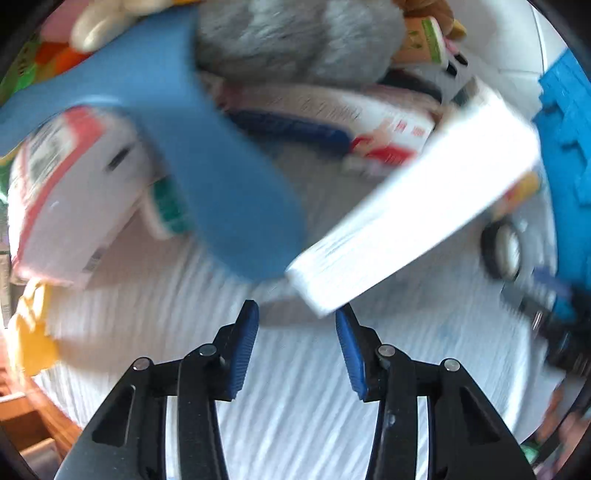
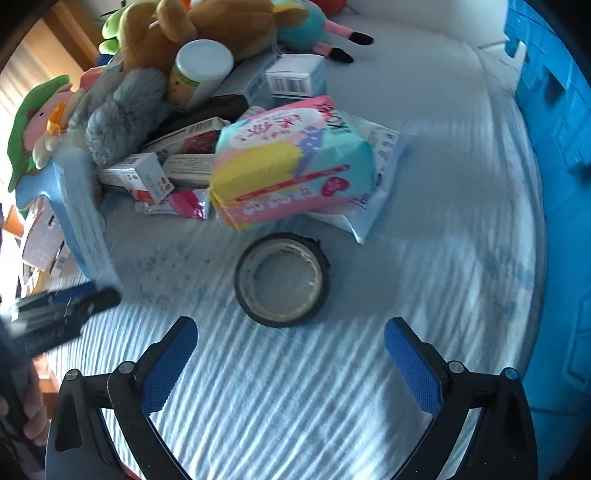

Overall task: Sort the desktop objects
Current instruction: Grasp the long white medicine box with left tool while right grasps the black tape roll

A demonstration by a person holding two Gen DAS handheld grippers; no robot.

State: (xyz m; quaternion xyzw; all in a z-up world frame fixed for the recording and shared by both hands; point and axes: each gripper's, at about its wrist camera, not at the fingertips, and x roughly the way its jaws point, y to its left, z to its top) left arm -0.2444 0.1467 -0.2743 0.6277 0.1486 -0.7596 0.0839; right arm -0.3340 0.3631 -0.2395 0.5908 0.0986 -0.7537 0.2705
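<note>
White ribbed cloth (image 2: 295, 406) over the desk, streaked with window light; wooden furniture at 9 o'clock, blue crate (image 2: 554, 184) along the edge at 3 o'clock.

Right wrist view, left to right:
- Left gripper (image 2: 107, 295), blurred, at 8 o'clock beside a tilted pale blue box (image 2: 81, 214); holder's fingers (image 2: 33, 417) at the lower edge.
- Heap at 10 to 12 o'clock: green-hooded doll (image 2: 33, 122), grey furry toy (image 2: 118, 114), brown plush bear (image 2: 207, 26), white-lidded jar (image 2: 201, 70), small cartons (image 2: 136, 177).
- Pastel tissue pack (image 2: 291, 166) at centre, lying on a white pouch (image 2: 376, 184).
- Black tape roll (image 2: 282, 280) flat on the cloth just below the pack, ahead of the right gripper (image 2: 291, 343); jaws spread wide, nothing between, roll untouched.

Left wrist view, heavily blurred:
- Red-and-white pack (image 1: 70, 192) at 9 o'clock, blue sheet (image 1: 229, 177) at centre, white box (image 1: 417, 210) at 2 o'clock.
- Left gripper (image 1: 297, 328): jaws apart with a gap, nothing gripped; right pad (image 1: 349, 354) near the white box's lower corner, contact unclear.
</note>
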